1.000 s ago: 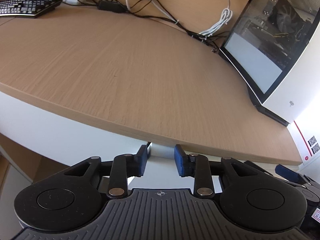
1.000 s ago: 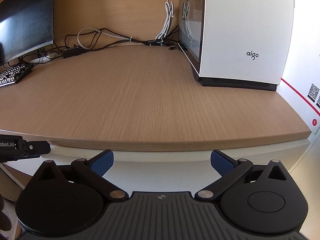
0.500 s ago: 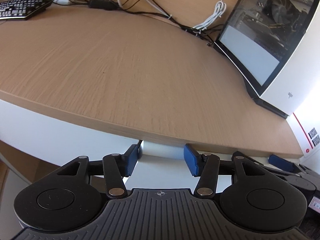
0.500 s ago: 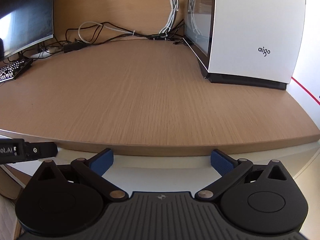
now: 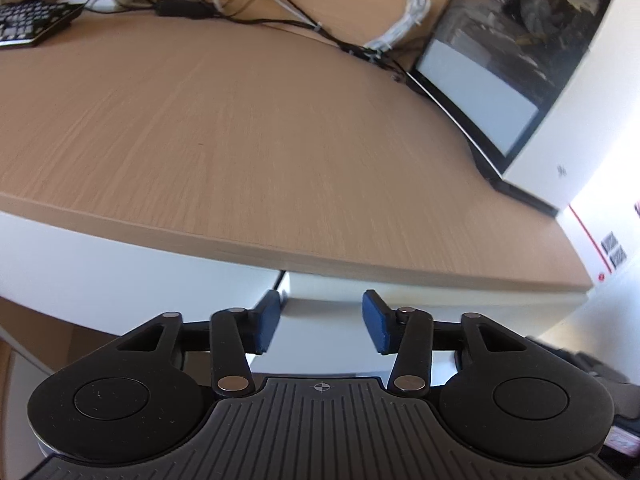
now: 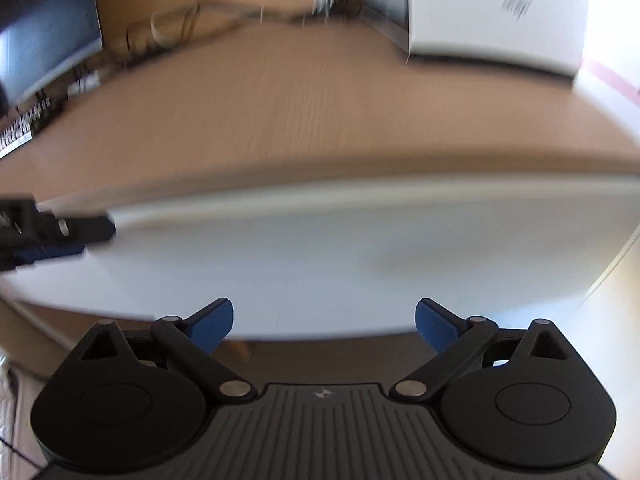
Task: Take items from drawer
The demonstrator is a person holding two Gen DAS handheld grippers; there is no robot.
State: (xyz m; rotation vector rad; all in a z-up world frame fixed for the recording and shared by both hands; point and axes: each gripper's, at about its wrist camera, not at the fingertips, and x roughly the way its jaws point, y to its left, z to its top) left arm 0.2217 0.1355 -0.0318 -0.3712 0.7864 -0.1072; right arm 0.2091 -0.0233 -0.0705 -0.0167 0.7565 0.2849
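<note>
- My left gripper (image 5: 320, 324) points at the white drawer front (image 5: 328, 312) under the edge of the wooden desk (image 5: 248, 128). Its blue pads (image 5: 267, 320) stand partly apart and are closing.
- Between those pads I see only the top part of the drawer front. The left pad sits at the drawer's upper left corner, by a thin dark gap. I cannot tell whether either pad presses on the panel.
- My right gripper (image 6: 324, 320) has its blue fingers (image 6: 212, 320) spread wide, with nothing between them.
- Just past my right fingertips is the same white drawer front (image 6: 340, 256), broad and blurred, filling the middle of that view. The desk (image 6: 320, 112) edge runs above it.
- Far to the left of my right fingers, the dark tip of my left gripper (image 6: 60, 236) lies against the drawer's upper left end.
- No items from the drawer show in either view. I cannot tell how far it stands open.
- Beyond my left fingers, on the far desk, lie a keyboard (image 5: 28, 24) at the left and a tangle of cables (image 5: 248, 4) in the middle.
- To the right of both pairs of fingers stands a white computer case (image 5: 560, 92) with a glass side.
- Up and left of my right fingers is a dark monitor (image 6: 44, 36).
</note>
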